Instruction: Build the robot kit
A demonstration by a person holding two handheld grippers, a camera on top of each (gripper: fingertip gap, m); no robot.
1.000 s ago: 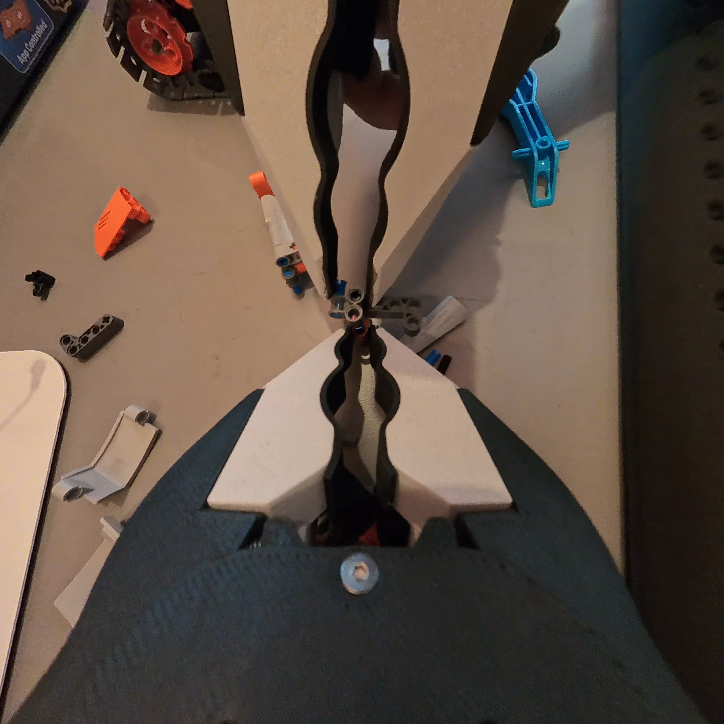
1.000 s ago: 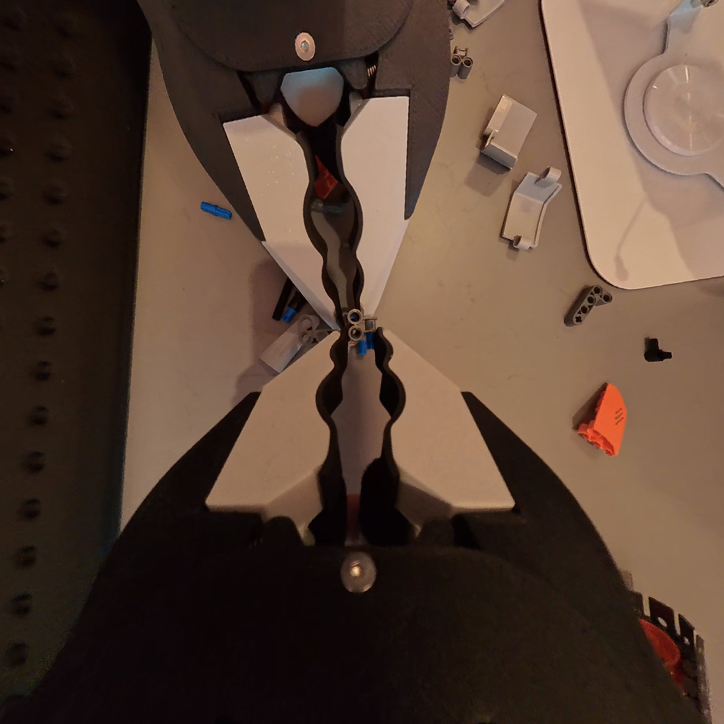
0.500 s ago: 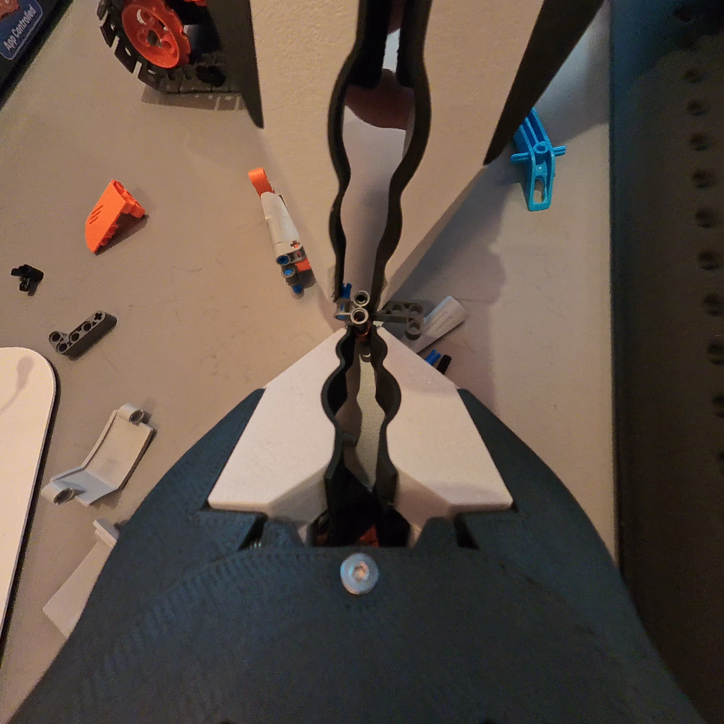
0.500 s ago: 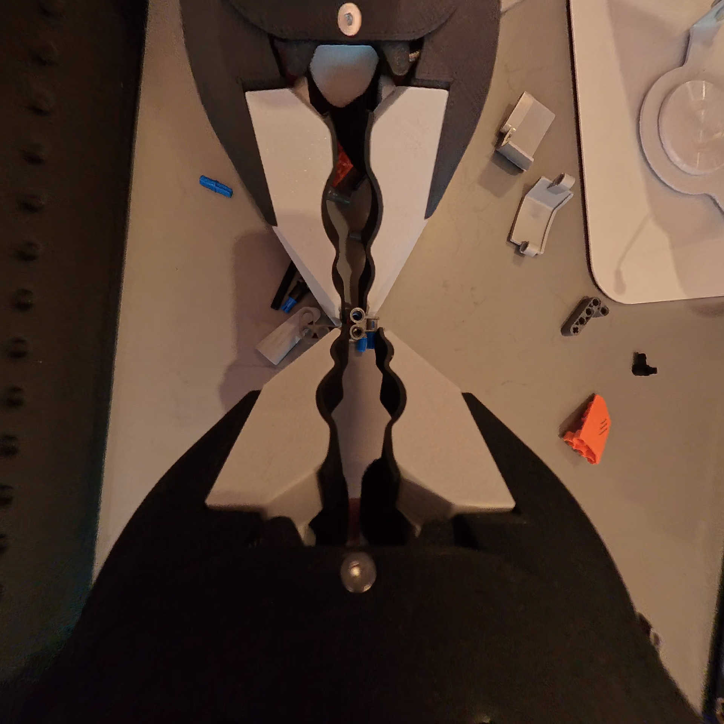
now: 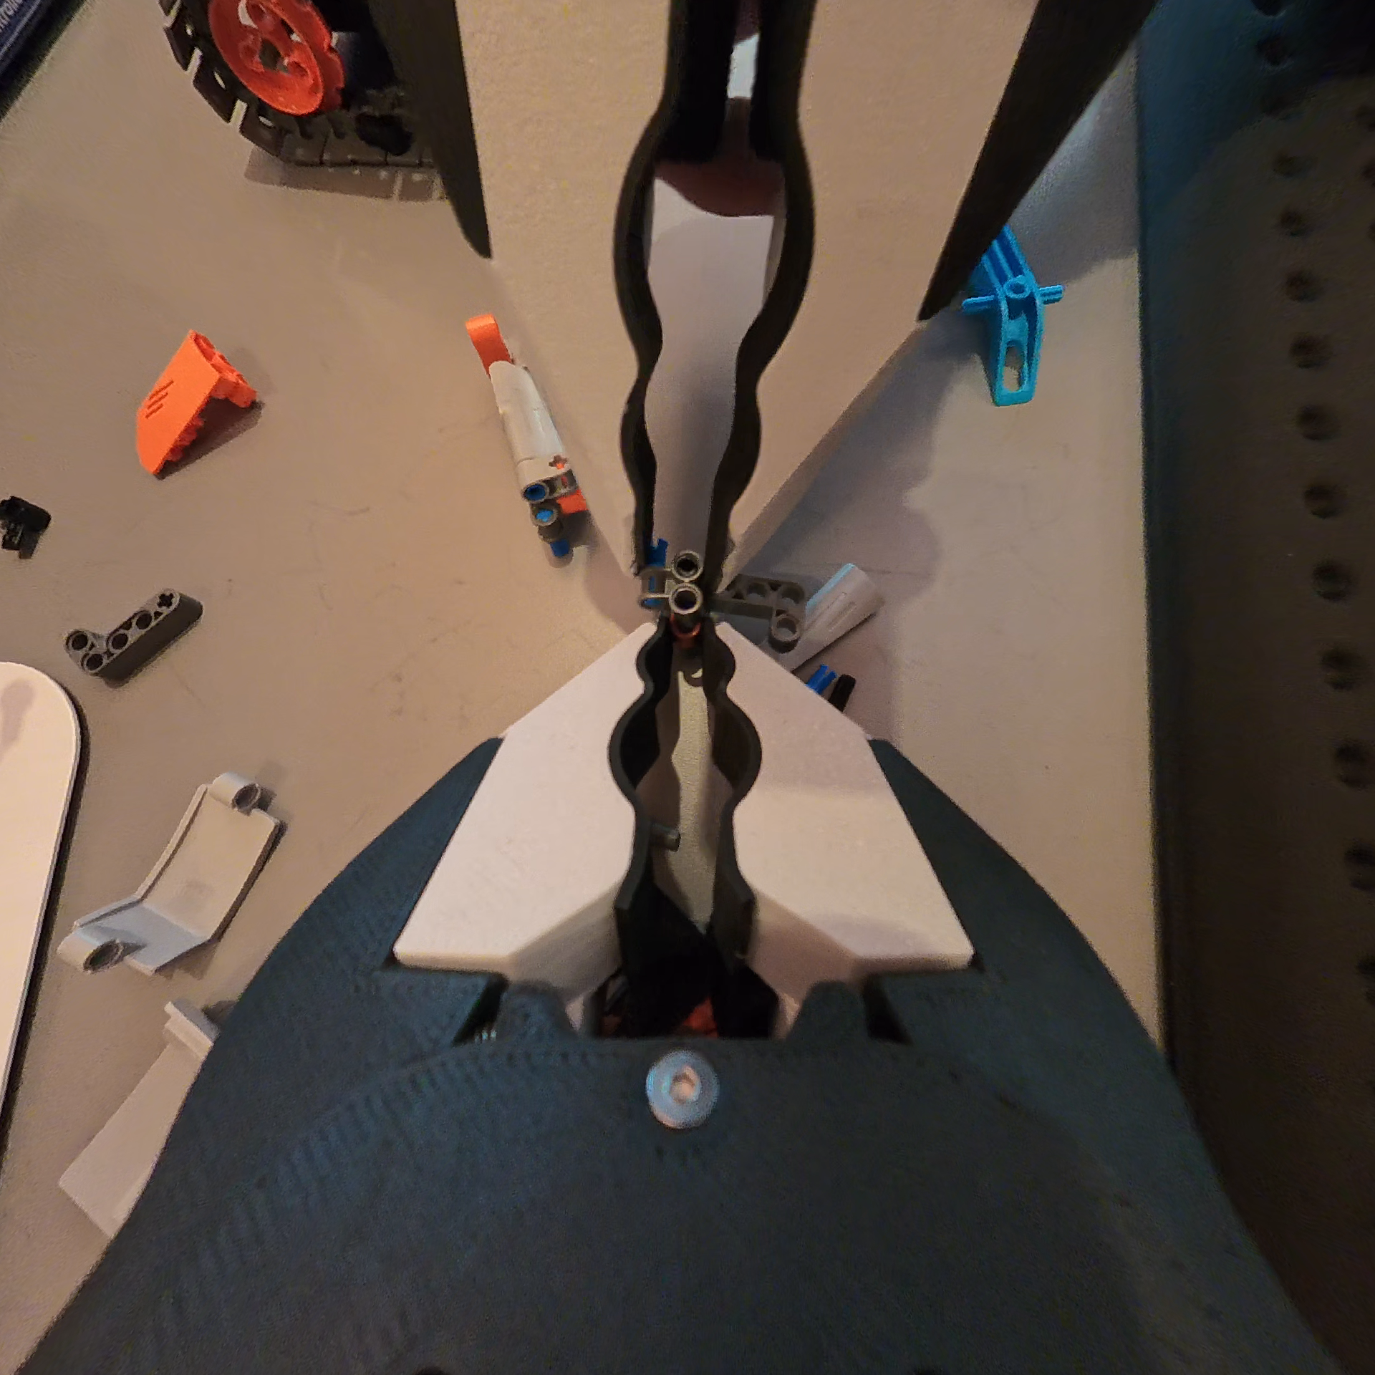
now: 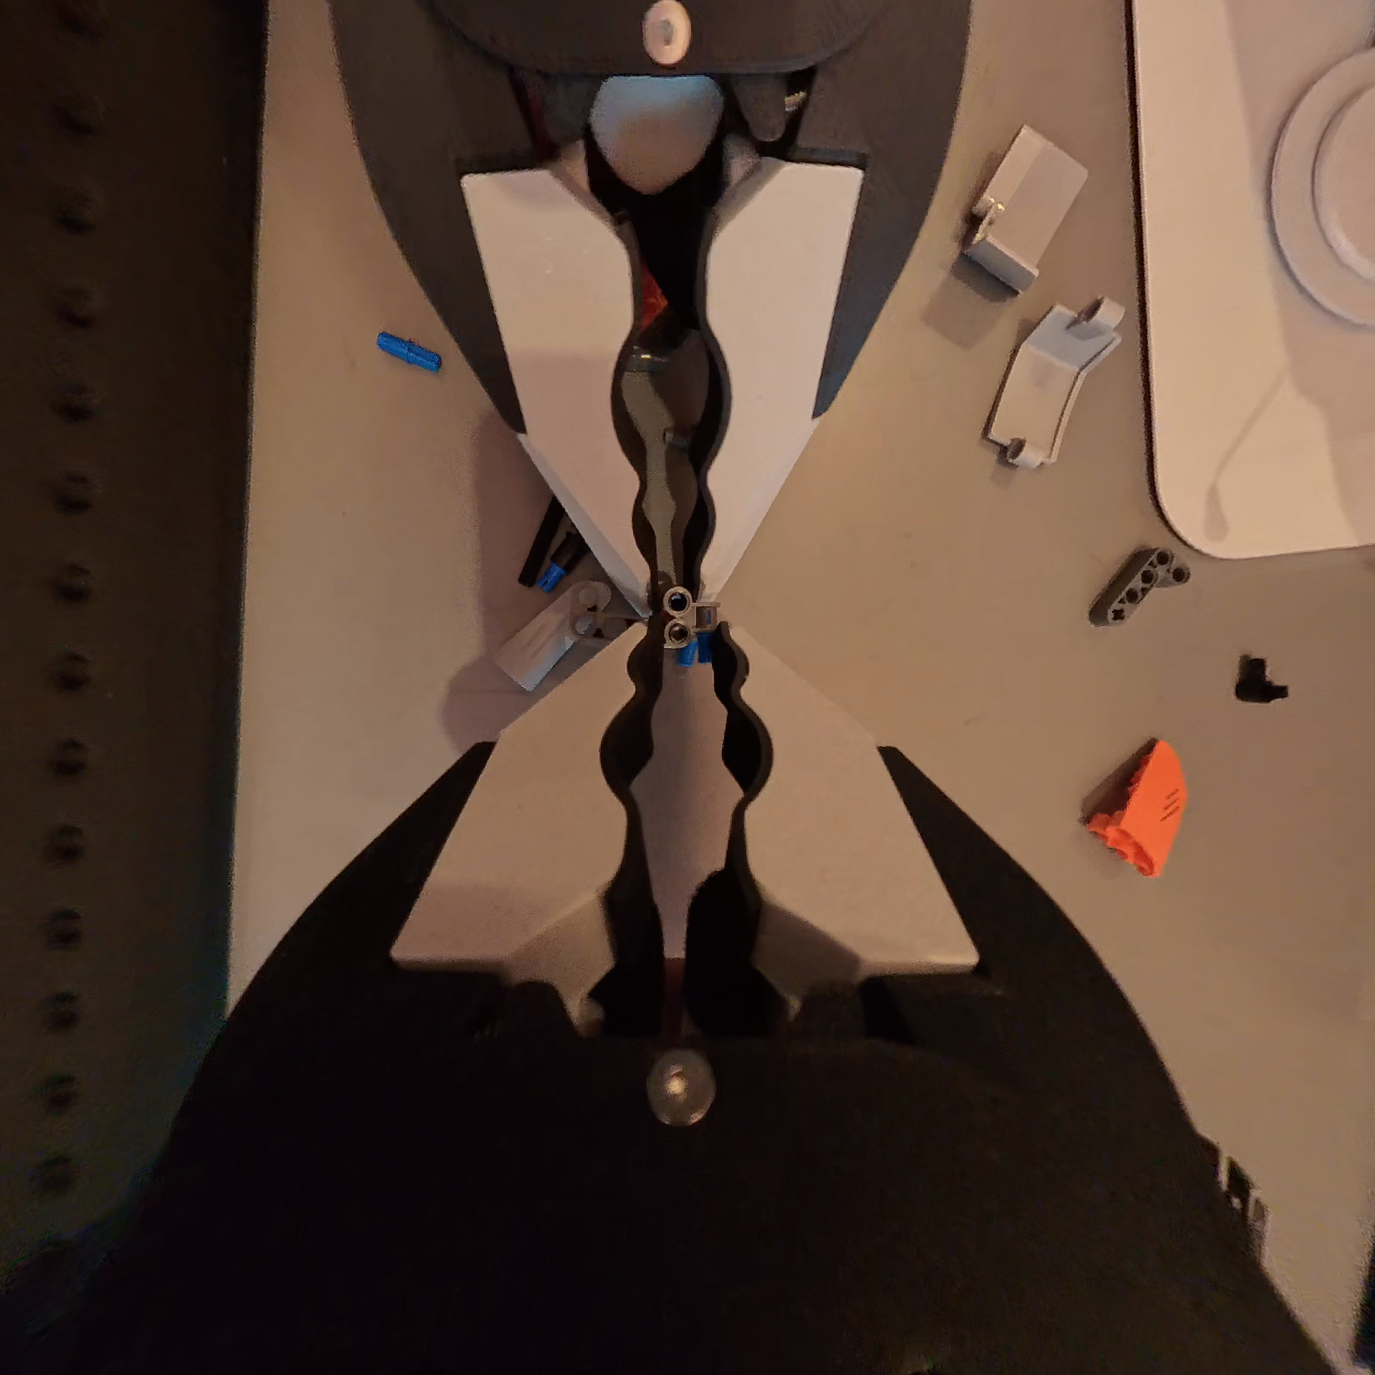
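Observation:
My left gripper (image 5: 684,641) and right gripper (image 6: 683,646) meet tip to tip just above the beige table (image 5: 372,521). The right gripper is shut on a small grey connector with blue pins (image 6: 688,629). The connector also shows in the left wrist view (image 5: 684,584), with two round holes facing the camera. The left gripper is shut on a dark grey bar (image 6: 656,461) that runs back between its fingers. The bar's end touches the connector. The right gripper (image 5: 681,554) comes in from the top of the left wrist view, and the left gripper (image 6: 673,588) from the top of the right wrist view.
Loose pieces lie around: an orange wedge (image 5: 193,402), a white and orange assembly (image 5: 528,431), a dark L-beam (image 5: 134,632), grey curved panels (image 5: 186,878), a blue piece (image 5: 1008,327), a blue pin (image 6: 408,351), a tracked orange wheel (image 5: 275,52). A white board (image 6: 1265,297) and a dark studded surface (image 6: 111,670) flank the table. My two grippers' fingertips are within a few centimetres of each other. Left tips and right tips are each some 12 centimetres from the blue piece (image 5: 1008,327).
Both grippers stay shut and tip to tip. The pair has drifted slightly over the table. The left gripper sits a little higher in the right wrist view than one second ago.

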